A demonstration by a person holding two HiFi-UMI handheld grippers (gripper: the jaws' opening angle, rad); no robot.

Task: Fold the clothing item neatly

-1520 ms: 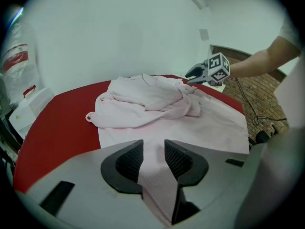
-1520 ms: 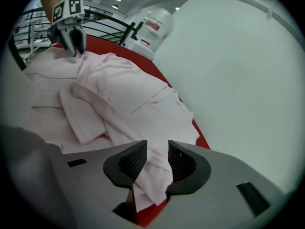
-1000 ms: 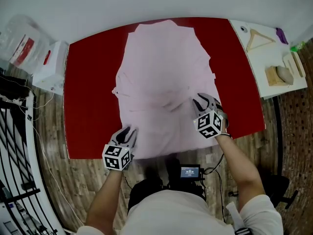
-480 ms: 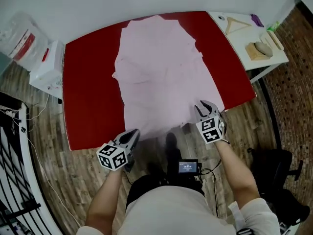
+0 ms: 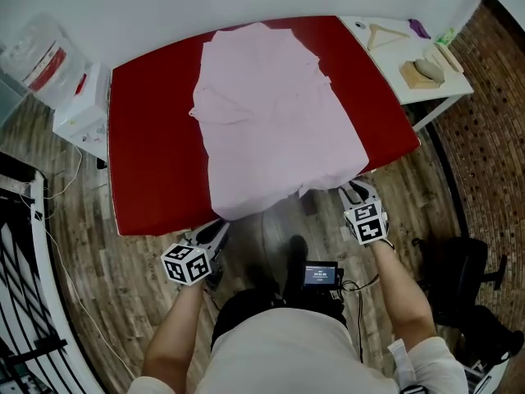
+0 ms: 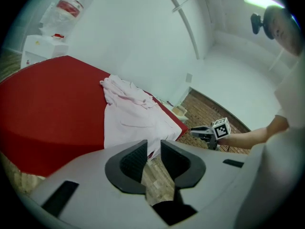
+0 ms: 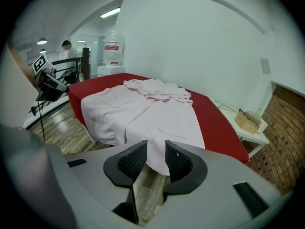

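Along the middle of the red tabletop lies the pink garment, reaching from the far edge to the near edge, where its hem spills over and hangs toward the wooden floor. Off the near right corner, the right hand-held gripper pinches the right corner of the hanging hem, the cloth drawn down between its two pads. Off the near edge toward the left, the left hand-held gripper has its jaws parted by a narrow gap, having just been opening. Only floor shows through that gap and nothing sits between the pads, though the hem's left corner lies so near the tips that contact is hard to judge. Beyond the far right corner stands a white side table carrying a wooden hanger.
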